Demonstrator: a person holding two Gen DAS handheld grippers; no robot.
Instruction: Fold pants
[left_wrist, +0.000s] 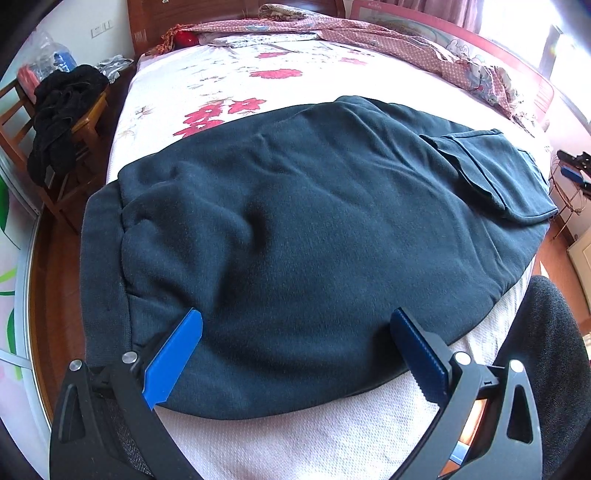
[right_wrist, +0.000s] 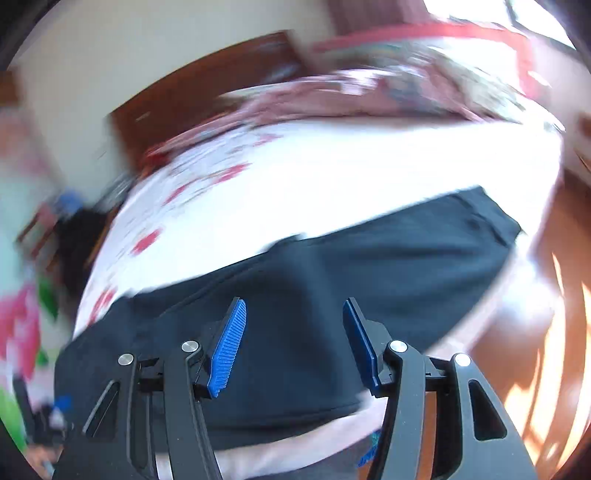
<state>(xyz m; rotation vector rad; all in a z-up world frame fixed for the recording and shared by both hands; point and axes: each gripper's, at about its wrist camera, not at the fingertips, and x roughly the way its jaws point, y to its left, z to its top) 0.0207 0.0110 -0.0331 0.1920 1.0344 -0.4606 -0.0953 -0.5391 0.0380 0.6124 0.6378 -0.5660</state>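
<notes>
The dark pants (left_wrist: 314, 229) lie across the near end of the bed (left_wrist: 229, 85), already folded into a compact slab, pocket at right. Both the left gripper (left_wrist: 295, 354) and right gripper (right_wrist: 293, 347) hover with jaws open and empty, so perhaps one more fold remains.

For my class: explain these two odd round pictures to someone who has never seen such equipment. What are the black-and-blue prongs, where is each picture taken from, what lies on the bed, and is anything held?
No machine works here: a person holds a pair of hand tongs in each hand, and each pair carries a wide-angle camera looking along its two blue-tipped fingers. One picture comes from the left tongs, the other from the right tongs; the right one is blurred. Both look down on a bed with a flowered sheet. On it lie dark pants, spread fairly flat, a pocket showing at one end. Both tongs stand open above the cloth with nothing gripped between their fingers. Beside the bed a chair carries dark clothes.
</notes>
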